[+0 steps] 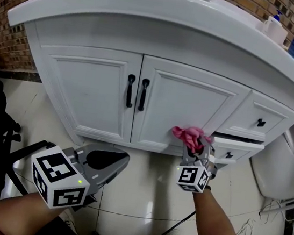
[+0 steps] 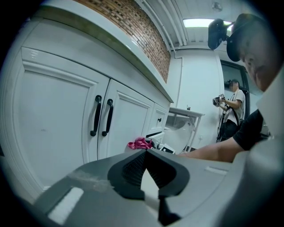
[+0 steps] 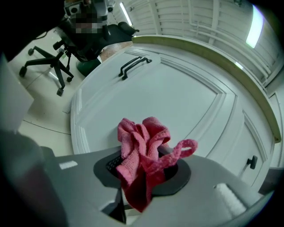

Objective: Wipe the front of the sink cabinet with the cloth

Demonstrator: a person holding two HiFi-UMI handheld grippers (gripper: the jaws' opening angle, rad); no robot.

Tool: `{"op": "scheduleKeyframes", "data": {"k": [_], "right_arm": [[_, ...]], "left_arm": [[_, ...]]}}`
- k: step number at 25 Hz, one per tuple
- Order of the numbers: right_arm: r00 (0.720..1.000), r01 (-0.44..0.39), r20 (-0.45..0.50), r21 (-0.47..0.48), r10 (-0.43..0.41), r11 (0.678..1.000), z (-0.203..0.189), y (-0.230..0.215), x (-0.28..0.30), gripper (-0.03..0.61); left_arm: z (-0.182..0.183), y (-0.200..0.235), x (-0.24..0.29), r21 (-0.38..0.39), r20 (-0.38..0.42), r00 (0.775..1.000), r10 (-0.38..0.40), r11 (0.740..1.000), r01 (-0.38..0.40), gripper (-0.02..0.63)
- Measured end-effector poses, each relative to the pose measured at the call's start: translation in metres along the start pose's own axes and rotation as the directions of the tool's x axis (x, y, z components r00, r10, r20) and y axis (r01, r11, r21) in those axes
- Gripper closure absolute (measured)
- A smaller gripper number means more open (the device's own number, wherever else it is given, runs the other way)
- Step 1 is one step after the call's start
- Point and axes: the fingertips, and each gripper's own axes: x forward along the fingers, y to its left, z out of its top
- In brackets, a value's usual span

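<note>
- Right hand-held gripper: clenched on the pink cloth, which bunches forward out of the jaws.
- The cloth lies straight ahead of this gripper, at the lower right corner of the right-hand door of the sink cabinet. Contact with the panel cannot be confirmed.
- From there the door panel runs up and leftward to the black handles.
- Just right of the cloth, a drawer stands slightly pulled out, the likeliest snag for a rightward stroke.
- Left hand-held gripper: jaws closed on nothing, held low over the floor, well apart from the cloth.
- The worktop overhangs the doors.
</note>
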Motion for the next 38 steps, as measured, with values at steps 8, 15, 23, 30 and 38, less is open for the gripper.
{"op": "scheduleKeyframes", "data": {"k": [8, 15, 23, 30, 38], "right_arm": [[0.99, -0.103, -0.098, 0.031, 0.106, 0.994, -0.045, 0.057, 0.01, 0.455], [0.972, -0.138, -0.177, 0.093, 0.152, 0.986, -0.077, 0.096, 0.016, 0.457], [0.975, -0.085, -0.193, 0.129, 0.109, 0.988, -0.09, 0.11, 0.019, 0.457], [0.96, -0.135, -0.229, 0.138, 0.164, 0.981, -0.098, 0.122, 0.017, 0.457], [0.938, -0.144, -0.294, 0.152, 0.184, 0.978, -0.1, 0.122, 0.02, 0.457]], "left_arm": [[-0.005, 0.009, -0.006, -0.007, -0.017, 1.0, 0.009, 1.0, -0.01, 0.609], [-0.009, 0.02, -0.021, -0.031, -0.03, 0.999, 0.027, 0.999, -0.028, 0.609], [-0.005, 0.02, -0.028, -0.037, -0.015, 1.0, 0.024, 0.999, -0.025, 0.609], [-0.002, 0.021, -0.031, -0.035, -0.005, 0.999, 0.033, 0.999, -0.033, 0.609], [-0.004, 0.021, -0.038, -0.024, -0.008, 0.999, 0.051, 0.998, -0.051, 0.611]]}}
